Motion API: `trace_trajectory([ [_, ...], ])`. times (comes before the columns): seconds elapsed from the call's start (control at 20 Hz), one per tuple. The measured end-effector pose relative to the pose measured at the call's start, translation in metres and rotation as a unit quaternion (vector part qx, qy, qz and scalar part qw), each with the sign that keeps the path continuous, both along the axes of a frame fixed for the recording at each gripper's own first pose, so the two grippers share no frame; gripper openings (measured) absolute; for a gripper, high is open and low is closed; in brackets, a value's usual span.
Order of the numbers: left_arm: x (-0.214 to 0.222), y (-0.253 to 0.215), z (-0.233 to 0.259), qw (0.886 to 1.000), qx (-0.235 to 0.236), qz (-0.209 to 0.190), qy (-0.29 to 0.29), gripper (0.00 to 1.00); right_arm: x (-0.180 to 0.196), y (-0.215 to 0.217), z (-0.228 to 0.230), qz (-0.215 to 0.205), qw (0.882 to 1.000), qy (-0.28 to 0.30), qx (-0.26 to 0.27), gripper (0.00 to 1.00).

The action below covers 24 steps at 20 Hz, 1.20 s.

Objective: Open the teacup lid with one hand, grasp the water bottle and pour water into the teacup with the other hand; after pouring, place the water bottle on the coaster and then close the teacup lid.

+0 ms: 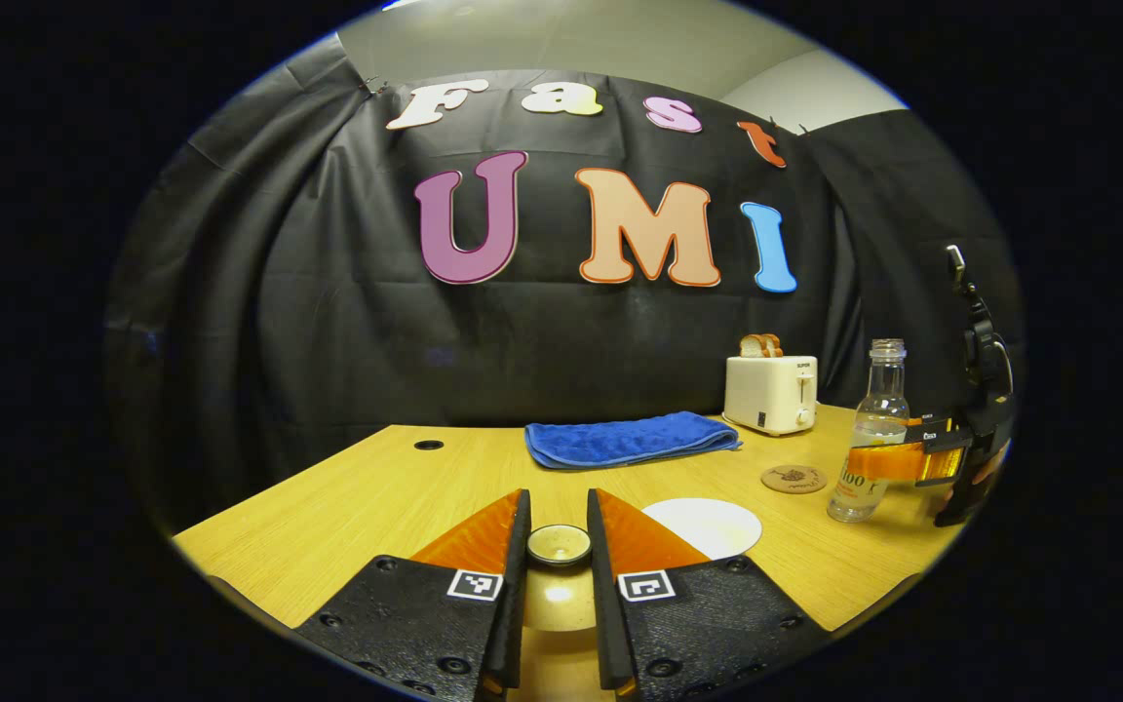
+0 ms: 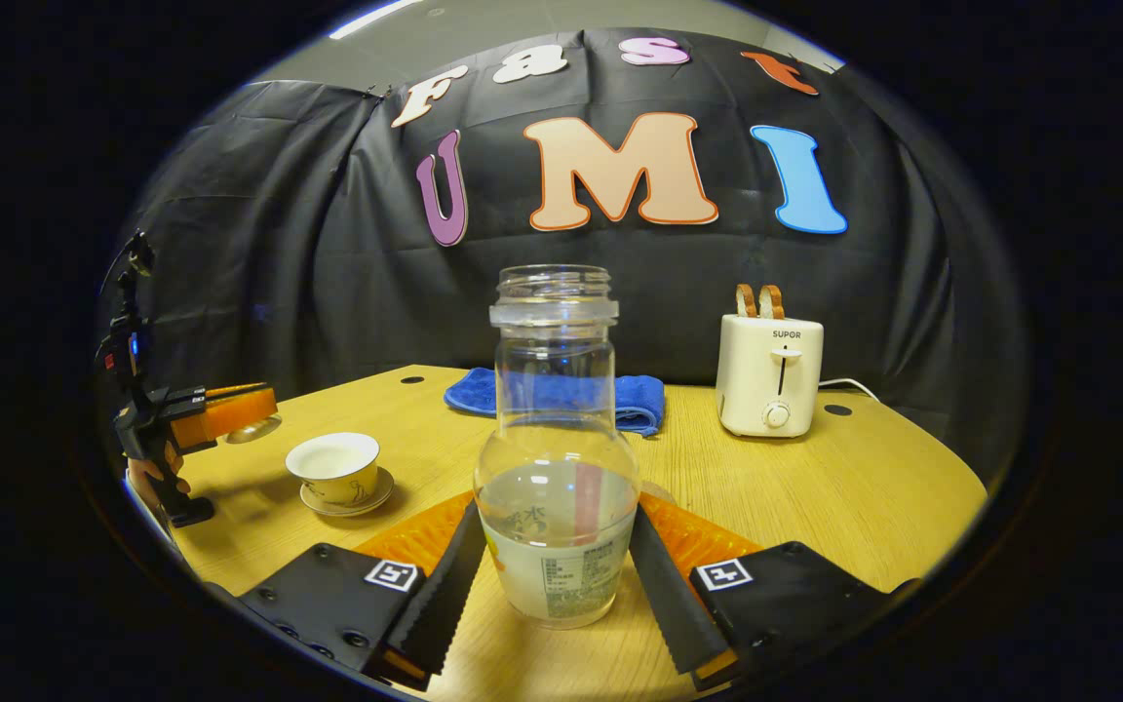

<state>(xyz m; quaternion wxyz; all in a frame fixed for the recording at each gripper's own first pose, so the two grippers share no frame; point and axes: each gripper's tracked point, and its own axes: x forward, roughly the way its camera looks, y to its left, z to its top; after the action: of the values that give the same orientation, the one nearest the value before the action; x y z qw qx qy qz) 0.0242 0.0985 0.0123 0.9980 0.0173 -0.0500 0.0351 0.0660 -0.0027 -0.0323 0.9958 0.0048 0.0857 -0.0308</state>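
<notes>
Lid [image 1: 559,546] of teacup pinched by knob between both fingers of left hand-held gripper [image 1: 558,534], fingers nearly closed, lid lifted clear of cup. Same left hand-held gripper [image 2: 230,409] seen in right gripper view left of teacup [image 2: 334,468], up off bench [image 2: 873,487], lid [image 2: 254,429] under its orange fingers, a hand [image 2: 157,478] below it.

Teacup open, pale liquid or glaze inside, seated on saucer [image 2: 352,502], left of water bottle [image 2: 558,458].

Water bottle uncapped, upright, partly full, base on bench, between fingers of right hand-held gripper [image 2: 558,561]. Both fingers pressed against lower body of bottle. Confirmed from left gripper view: bottle [image 1: 871,439] standing, right hand-held gripper [image 1: 903,460] clamped round its label.

Coaster [image 1: 793,479] round, brown, just left of bottle, bare. White disc [image 1: 704,526] flat on bench, left of and nearer than coaster.

Blue towel [image 2: 561,398] folded behind bottle. Toaster [image 2: 769,375] behind and right of bottle, two slices of bread [image 2: 757,300] standing in slots.
</notes>
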Motion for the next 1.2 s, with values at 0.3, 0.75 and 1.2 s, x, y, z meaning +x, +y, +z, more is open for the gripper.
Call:
trace_trajectory([
  [0.3, 0.0, 0.024, 0.0, 1.0, -0.001, 0.022, 0.0, 0.28, -0.002, 0.007, 0.002, 0.0, 0.999, -0.008, -0.041, 0.78],
  [0.75, 0.0, 0.037, 0.0, 0.999, -0.003, 0.033, 0.0, 0.28, 0.008, 0.018, 0.03, -0.009, 0.978, -0.004, -0.207, 0.78],
  [1.2, 0.0, 0.036, -0.001, 0.999, -0.003, 0.035, 0.0, 0.28, 0.035, 0.043, 0.038, -0.005, 0.921, 0.02, -0.389, 0.77],
])
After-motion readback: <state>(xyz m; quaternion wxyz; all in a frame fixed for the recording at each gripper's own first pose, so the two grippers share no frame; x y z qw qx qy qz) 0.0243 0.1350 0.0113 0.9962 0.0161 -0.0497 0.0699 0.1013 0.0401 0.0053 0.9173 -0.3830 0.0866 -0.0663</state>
